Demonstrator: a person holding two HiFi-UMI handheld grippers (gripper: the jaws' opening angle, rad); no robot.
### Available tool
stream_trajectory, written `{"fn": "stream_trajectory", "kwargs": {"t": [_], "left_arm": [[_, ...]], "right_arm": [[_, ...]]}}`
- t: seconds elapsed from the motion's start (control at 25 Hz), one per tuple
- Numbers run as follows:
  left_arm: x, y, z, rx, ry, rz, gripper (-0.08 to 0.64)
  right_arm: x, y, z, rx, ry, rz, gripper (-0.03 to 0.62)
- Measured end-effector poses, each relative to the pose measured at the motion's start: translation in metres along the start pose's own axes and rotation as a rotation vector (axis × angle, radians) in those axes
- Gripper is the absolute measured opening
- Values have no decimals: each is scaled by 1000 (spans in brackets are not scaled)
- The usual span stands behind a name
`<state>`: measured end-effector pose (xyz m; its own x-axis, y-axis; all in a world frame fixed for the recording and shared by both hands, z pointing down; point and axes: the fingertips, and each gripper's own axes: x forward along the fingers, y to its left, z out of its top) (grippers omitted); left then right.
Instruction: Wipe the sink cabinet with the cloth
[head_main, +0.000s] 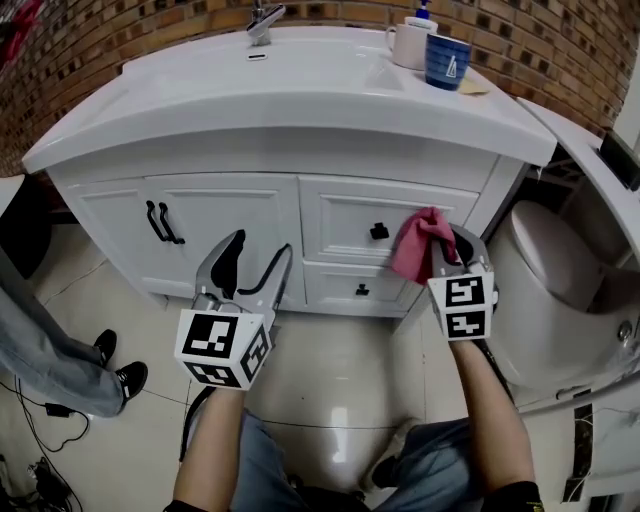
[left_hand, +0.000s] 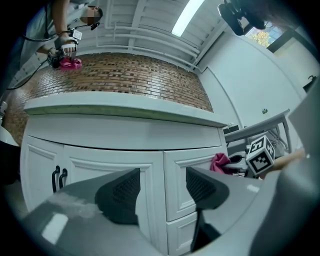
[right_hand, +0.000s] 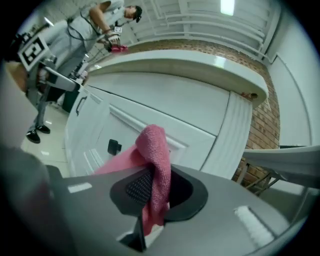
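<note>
A white sink cabinet (head_main: 250, 215) stands before me, with two doors at the left and two drawers at the right. My right gripper (head_main: 452, 250) is shut on a pink cloth (head_main: 418, 244), which hangs against the upper drawer front (head_main: 350, 215) beside its black knob (head_main: 379, 232). In the right gripper view the cloth (right_hand: 155, 165) is pinched between the jaws, close to the drawer. My left gripper (head_main: 256, 262) is open and holds nothing, in front of the right cabinet door near the floor; its jaws stand apart (left_hand: 161, 190).
On the countertop (head_main: 300, 85) stand a faucet (head_main: 262, 20), a white mug (head_main: 408, 42) and a blue cup (head_main: 447, 60). A toilet (head_main: 560, 300) sits right of the cabinet. A second person's legs and shoes (head_main: 110, 365) are at the left.
</note>
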<state>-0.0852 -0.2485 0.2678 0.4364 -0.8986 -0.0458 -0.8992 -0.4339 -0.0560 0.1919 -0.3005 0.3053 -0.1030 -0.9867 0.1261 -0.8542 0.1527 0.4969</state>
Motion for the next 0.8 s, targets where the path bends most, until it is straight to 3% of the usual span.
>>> {"fn": "stream_trajectory", "kwargs": {"t": [0.12, 0.24, 0.36, 0.44, 0.6, 0.8], "left_arm": [[0, 0, 2, -6, -6, -3, 287], [0, 0, 4, -8, -11, -5, 287], [1, -2, 2, -8, -11, -13, 287], [2, 0, 2, -11, -9, -10, 287], [1, 6, 7, -23, -35, 16, 285], [-7, 9, 12, 5, -53, 40, 281]], "right_arm": [[-15, -32, -17, -28, 34, -105, 46], [-22, -74, -45, 130, 92, -196, 46], [-26, -78, -45, 210, 56, -191, 46], [-26, -49, -20, 241, -20, -132, 46], [-12, 54, 48, 328, -161, 138, 46], [15, 157, 96, 348, -220, 358, 46]]}}
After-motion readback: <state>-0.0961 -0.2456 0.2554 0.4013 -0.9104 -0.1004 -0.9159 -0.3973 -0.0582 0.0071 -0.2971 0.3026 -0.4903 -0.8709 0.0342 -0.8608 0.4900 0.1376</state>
